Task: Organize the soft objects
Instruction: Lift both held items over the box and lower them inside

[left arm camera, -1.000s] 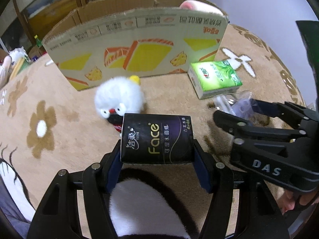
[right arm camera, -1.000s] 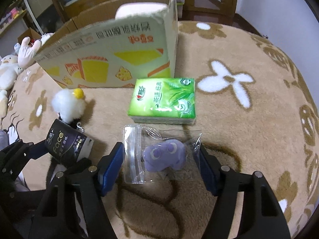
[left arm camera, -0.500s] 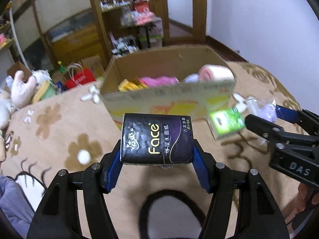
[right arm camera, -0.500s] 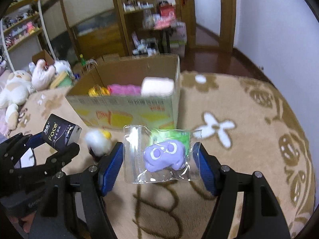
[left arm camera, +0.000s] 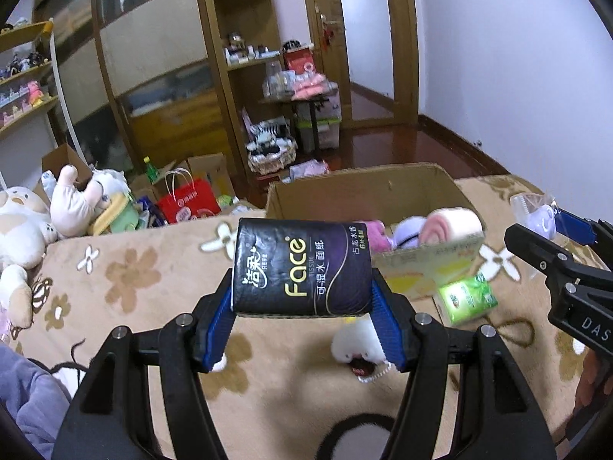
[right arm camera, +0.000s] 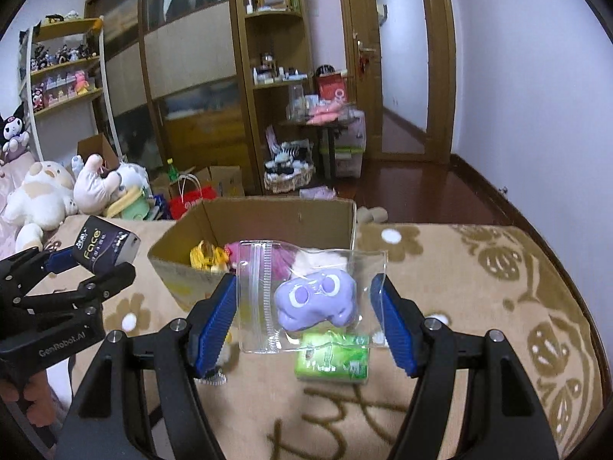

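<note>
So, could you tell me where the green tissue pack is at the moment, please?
The green tissue pack lies on the beige blanket, in front of the cardboard box, just below the bagged purple toy in the right wrist view.

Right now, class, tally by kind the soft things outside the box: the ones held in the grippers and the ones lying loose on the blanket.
Tissue packs: 2, the black tissue pack in the left gripper and the green tissue pack on the blanket.
Bagged purple toys: 1, the bagged purple toy in the right gripper.
White plush toys: 1, the white plush toy on the blanket.
Total: 4.
</note>
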Action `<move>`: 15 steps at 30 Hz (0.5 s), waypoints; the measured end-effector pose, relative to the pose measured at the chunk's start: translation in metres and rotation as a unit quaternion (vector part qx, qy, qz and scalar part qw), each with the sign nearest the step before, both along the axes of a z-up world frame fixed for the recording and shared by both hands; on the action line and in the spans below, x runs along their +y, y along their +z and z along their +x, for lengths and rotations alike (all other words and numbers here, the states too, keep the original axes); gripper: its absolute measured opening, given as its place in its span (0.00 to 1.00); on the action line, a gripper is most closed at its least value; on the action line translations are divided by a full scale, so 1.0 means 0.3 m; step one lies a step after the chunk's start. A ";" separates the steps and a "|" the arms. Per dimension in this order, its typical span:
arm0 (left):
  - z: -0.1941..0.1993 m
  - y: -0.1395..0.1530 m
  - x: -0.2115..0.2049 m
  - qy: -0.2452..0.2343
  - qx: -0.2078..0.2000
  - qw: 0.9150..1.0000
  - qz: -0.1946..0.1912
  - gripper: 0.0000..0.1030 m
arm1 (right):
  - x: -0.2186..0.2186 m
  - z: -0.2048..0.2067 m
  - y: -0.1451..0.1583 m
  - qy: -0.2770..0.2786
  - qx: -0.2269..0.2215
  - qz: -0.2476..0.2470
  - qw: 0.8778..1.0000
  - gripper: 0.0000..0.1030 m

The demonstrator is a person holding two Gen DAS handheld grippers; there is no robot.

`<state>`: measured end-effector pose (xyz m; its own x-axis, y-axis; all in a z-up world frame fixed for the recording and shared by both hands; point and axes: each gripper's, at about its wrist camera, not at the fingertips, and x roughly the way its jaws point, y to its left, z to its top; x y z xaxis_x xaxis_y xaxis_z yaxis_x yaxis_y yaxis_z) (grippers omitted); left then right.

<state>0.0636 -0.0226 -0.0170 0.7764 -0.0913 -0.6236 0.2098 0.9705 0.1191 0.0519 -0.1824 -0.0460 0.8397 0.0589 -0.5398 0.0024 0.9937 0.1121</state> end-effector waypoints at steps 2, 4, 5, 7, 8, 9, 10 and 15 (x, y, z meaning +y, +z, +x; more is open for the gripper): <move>0.005 0.017 0.004 0.001 -0.011 1.000 -0.001 0.61 | -0.003 0.012 0.008 0.000 -0.008 0.002 1.000 0.72; 0.014 0.031 0.001 -0.001 -0.024 1.000 0.003 0.61 | -0.006 0.028 0.016 0.001 -0.016 0.001 1.000 0.72; 0.020 0.037 -0.001 -0.002 -0.031 1.000 0.005 0.61 | -0.007 0.038 0.023 0.003 -0.019 0.000 1.000 0.72; 0.034 0.052 -0.009 -0.004 -0.045 0.999 0.006 0.61 | -0.005 0.053 0.036 0.004 -0.026 -0.003 1.000 0.72; 0.044 0.058 -0.011 -0.003 -0.049 0.999 0.005 0.61 | -0.005 0.068 0.044 0.006 -0.031 -0.004 0.999 0.72; 0.057 0.066 -0.015 -0.004 -0.052 0.999 -0.001 0.61 | -0.008 0.079 0.050 0.007 -0.035 -0.005 0.999 0.72; 0.065 0.071 -0.019 -0.004 -0.053 0.999 -0.007 0.61 | -0.009 0.086 0.053 0.009 -0.037 -0.005 0.999 0.72; 0.115 0.092 -0.047 -0.008 -0.072 0.997 -0.009 0.62 | -0.003 0.138 0.079 0.014 -0.052 -0.010 0.999 0.72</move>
